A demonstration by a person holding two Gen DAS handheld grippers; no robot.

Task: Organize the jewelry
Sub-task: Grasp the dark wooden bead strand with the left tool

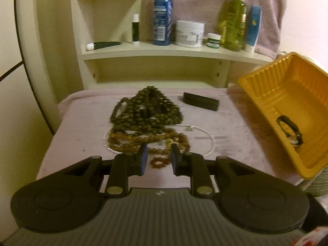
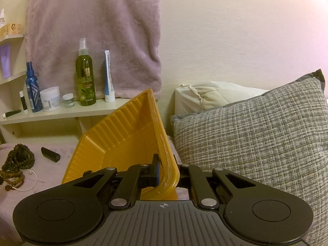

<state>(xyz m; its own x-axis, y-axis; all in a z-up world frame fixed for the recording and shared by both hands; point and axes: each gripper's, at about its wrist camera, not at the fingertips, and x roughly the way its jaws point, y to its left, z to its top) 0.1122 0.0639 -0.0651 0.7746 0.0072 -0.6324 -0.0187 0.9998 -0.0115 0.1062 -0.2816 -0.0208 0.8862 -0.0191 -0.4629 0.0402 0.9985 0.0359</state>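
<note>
A pile of dark bead necklaces (image 1: 146, 110) lies on the mauve cloth, with amber bead strands (image 1: 143, 141), a thin pearl chain (image 1: 209, 141) and a small amber bead ring (image 1: 161, 161) nearer me. My left gripper (image 1: 158, 155) is open just above the small ring. A yellow plastic tray (image 1: 272, 94) is tilted at the right with a dark bracelet or watch (image 1: 291, 130) in it. My right gripper (image 2: 166, 171) is shut on the yellow tray's rim (image 2: 164, 143) and holds it tilted. The beads also show in the right wrist view (image 2: 18, 157).
A small black box (image 1: 201, 101) lies behind the beads. A cream shelf (image 1: 164, 51) holds a blue spray bottle (image 1: 163, 16), a white jar (image 1: 189, 33), a green olive bottle (image 2: 85, 78) and tubes. A grey pillow (image 2: 256, 139) lies at the right.
</note>
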